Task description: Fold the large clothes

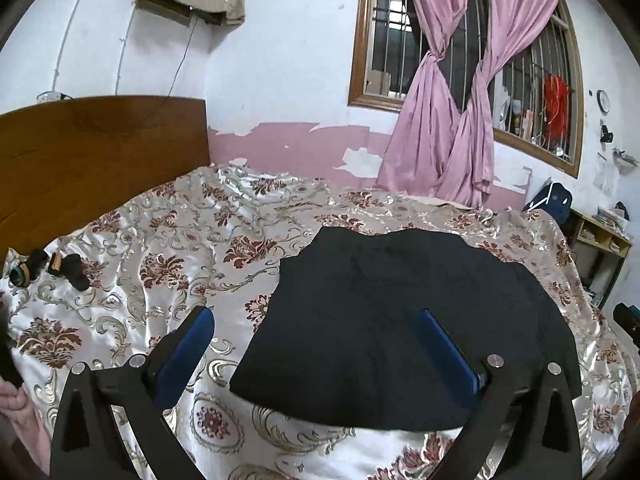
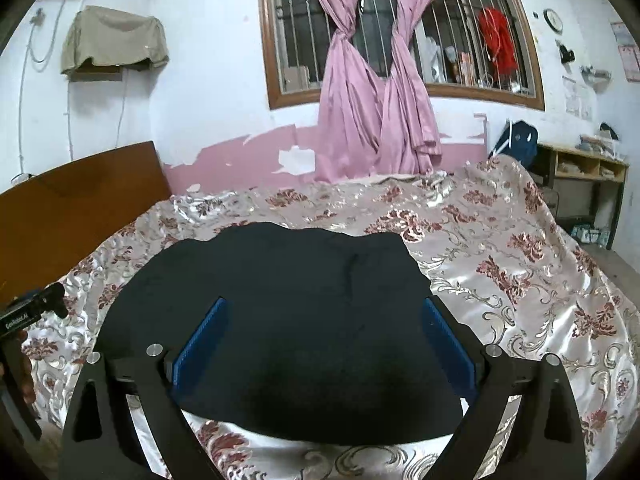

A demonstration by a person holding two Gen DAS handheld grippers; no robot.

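Observation:
A dark navy garment [image 1: 392, 320] lies folded into a rough rectangle on the floral bedspread [image 1: 168, 248]. It also shows in the right wrist view [image 2: 288, 320]. My left gripper [image 1: 316, 316] is open and empty, above the garment's near left edge; its right finger is over the cloth, its left over the bedspread. My right gripper [image 2: 324, 308] is open and empty, with both blue pads [image 2: 200, 340] over the garment's near half. The left gripper's body [image 2: 28, 312] shows at the left edge of the right wrist view.
A wooden headboard [image 1: 100, 148] stands at the left. Small dark items [image 1: 48, 268] lie on the bed near it. Pink curtains [image 1: 440, 120] hang at a barred window behind the bed. A wooden shelf [image 2: 584, 176] and a blue bag [image 2: 520, 140] stand at the right.

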